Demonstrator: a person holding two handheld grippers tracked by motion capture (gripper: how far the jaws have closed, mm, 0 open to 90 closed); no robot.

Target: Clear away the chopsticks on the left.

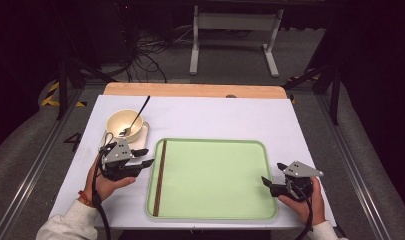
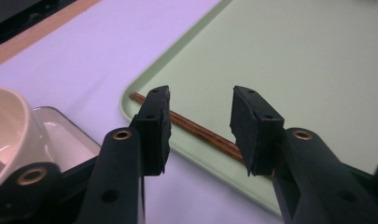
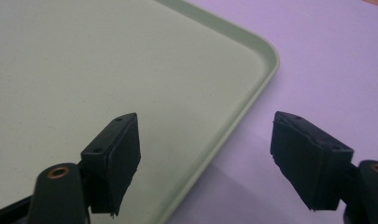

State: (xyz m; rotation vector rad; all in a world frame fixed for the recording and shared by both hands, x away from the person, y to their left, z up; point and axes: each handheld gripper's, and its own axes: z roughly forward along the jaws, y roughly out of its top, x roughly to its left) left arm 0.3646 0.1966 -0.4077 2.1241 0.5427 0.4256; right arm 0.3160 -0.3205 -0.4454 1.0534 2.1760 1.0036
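Chopsticks [image 1: 160, 176] lie flat in tray [image 1: 215, 215], along its left edge. Your left tool [image 2: 200, 128] released, empty, just above them. Right tool [image 3: 210, 154] released astride tray's right rim. Bowl [image 1: 121, 122], spoon [image 1: 136, 117] left on counter [image 1: 215, 117]; likely next.

A white-topped table [image 1: 215, 117] sits on a wooden board [image 1: 190, 90] whose far edge shows. Beyond it the grey floor [image 1: 230, 55] carries a tangle of black cables [image 1: 145, 52] and a white metal stand [image 1: 235, 35] — the surroundings fade into darkness. Yellow-black hazard tape [image 1: 52, 95] marks the floor at left.
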